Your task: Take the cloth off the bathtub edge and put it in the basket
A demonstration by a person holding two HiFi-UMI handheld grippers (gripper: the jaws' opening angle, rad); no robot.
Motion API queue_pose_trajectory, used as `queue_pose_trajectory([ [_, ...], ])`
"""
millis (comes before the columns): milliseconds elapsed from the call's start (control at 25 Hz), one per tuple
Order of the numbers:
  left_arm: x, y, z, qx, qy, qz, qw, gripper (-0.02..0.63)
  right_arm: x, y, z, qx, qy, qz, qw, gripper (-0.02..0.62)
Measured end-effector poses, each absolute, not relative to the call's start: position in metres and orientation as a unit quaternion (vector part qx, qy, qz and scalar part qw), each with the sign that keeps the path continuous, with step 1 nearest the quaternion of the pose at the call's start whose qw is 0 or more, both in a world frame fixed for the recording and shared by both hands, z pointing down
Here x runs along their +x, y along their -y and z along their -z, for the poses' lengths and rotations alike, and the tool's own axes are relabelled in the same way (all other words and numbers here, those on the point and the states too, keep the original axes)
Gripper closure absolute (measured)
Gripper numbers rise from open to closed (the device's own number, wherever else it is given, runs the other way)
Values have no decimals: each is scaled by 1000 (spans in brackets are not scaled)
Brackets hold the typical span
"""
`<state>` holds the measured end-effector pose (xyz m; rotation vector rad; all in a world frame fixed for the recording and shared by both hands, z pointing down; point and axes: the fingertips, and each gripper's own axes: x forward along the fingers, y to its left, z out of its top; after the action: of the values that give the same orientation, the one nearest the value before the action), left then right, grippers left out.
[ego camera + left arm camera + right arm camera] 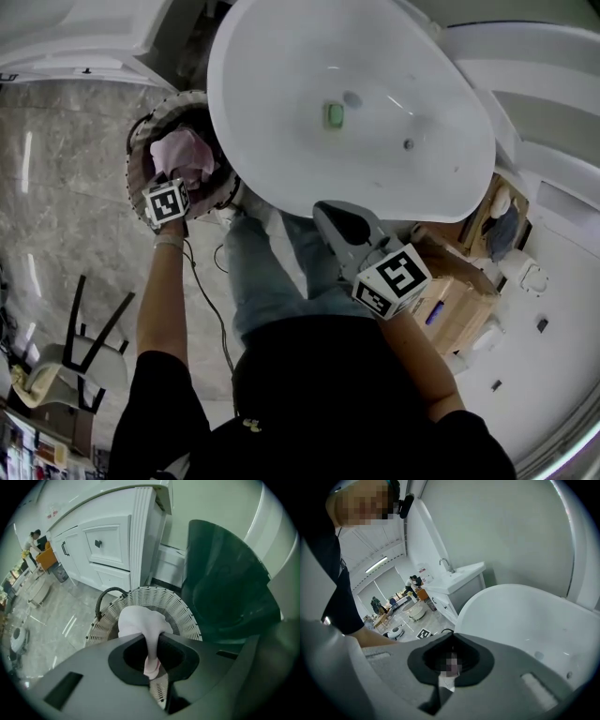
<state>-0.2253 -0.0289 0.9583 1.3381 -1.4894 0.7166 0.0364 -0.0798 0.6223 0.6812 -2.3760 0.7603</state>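
My left gripper [153, 638] is shut on a pale pink cloth [139, 622], pinching a narrow fold of it. The rest of the cloth bunches just above the mouth of the white woven basket [154, 595]. In the head view the cloth [183, 155] lies within the basket's rim [139, 141], directly above the left gripper's marker cube [169, 202]. The basket stands on the floor against the white bathtub [281, 56]. My right gripper [334, 216] hangs shut and empty at the tub's near rim, and its own view looks along the tub [525, 616].
A white cabinet [108, 541] stands behind the basket. A black cable [211, 300] trails over the marble floor by the person's legs. A wooden crate [459, 300] sits right of the tub, and a chair [84, 347] stands at the lower left.
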Motion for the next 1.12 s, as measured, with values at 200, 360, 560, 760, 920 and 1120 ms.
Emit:
queue_pose_trajectory([
  [200,-233,33,-985,543,618,-308,479,553,43,77,-629,256,881,-284,278,598],
  [360,-237,27,-999,525,619,-318,490,480,47,75,-633,259,879,-287,280,598],
  [560,-236,33,-993,533,621,-322,476,405,46,74,-634,259,880,-289,275,598],
  [760,-232,25,-986,527,616,-320,490,371,43,72,-627,259,883,-287,267,598],
  [920,-231,26,-966,531,618,-310,489,371,40,70,-614,262,886,-284,255,598],
  [1120,-228,28,-926,548,617,-306,475,428,35,66,-590,258,894,-280,238,598],
])
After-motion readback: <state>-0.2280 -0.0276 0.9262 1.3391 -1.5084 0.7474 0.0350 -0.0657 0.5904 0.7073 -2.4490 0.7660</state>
